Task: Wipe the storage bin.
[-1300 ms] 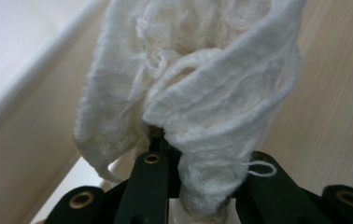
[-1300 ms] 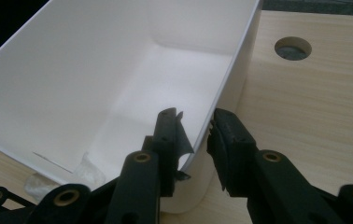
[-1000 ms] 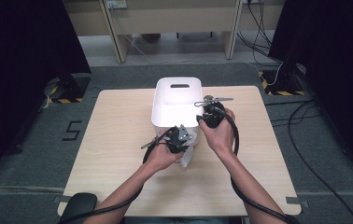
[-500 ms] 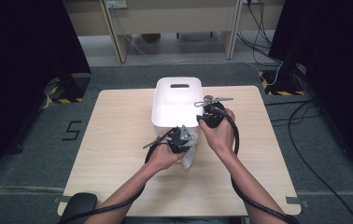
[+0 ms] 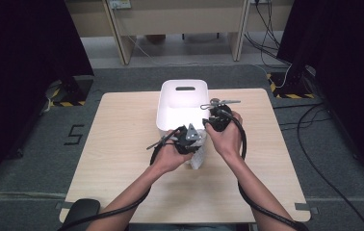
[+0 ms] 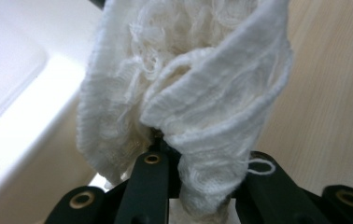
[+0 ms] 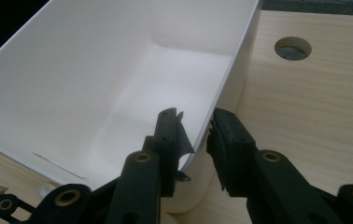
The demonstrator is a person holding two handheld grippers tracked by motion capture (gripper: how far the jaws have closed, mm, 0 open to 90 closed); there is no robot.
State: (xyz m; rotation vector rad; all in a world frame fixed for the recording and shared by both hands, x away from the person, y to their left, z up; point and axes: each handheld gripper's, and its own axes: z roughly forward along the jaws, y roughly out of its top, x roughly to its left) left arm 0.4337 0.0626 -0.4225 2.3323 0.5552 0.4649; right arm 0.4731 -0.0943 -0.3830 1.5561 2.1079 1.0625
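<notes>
One white cloth (image 6: pixel 184 107) hangs bunched between the jaws of the left gripper (image 5: pixel 188 137), which are clamped on it just off the near wall of the white bin (image 5: pixel 170 103), above the table (image 5: pixel 122 144). In the left gripper view the cloth rises crumpled, bin to one side, bare wood to the other. The right gripper (image 7: pixel 195 135) straddles the bin's near corner, one jaw inside the wall, one outside; whether the pads press it I cannot tell
</notes>
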